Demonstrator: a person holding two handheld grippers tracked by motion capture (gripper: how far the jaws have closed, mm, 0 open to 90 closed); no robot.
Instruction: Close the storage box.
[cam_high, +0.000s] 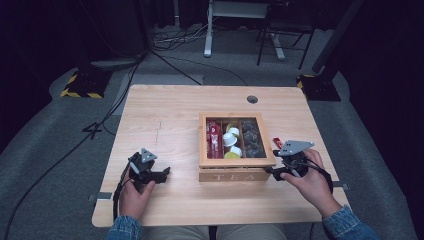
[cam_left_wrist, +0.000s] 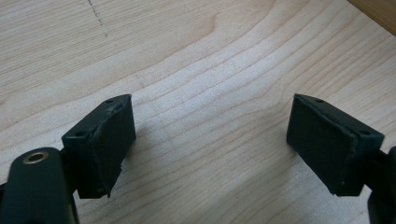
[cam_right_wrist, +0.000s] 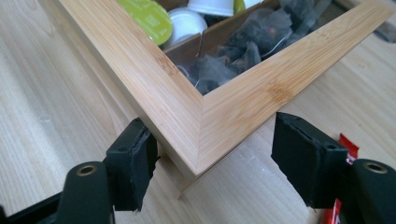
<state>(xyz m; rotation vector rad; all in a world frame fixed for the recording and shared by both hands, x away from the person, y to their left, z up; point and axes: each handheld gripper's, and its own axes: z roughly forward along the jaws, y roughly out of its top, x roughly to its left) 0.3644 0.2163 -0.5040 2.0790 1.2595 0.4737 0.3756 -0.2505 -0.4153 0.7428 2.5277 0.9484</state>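
Observation:
A wooden tea box (cam_high: 237, 161) marked TEA stands on the table, right of centre. Its three compartments hold red packets (cam_high: 214, 139), white and green capsules (cam_high: 231, 140) and dark tea bags (cam_high: 252, 140). My right gripper (cam_high: 274, 172) is open at the box's front right corner. In the right gripper view its jaws stand on either side of the bamboo frame corner (cam_right_wrist: 201, 107), close to it; contact is unclear. A red packet (cam_high: 277, 142) lies on the table just behind that gripper. My left gripper (cam_high: 164, 174) is open over bare wood (cam_left_wrist: 210, 70), left of the box, holding nothing.
The light wooden table (cam_high: 165, 115) has a round cable hole (cam_high: 252, 99) at its far edge. Bare wood lies left of the box. Beyond the table, cables, a desk leg (cam_high: 208, 30) and stand bases rest on grey carpet.

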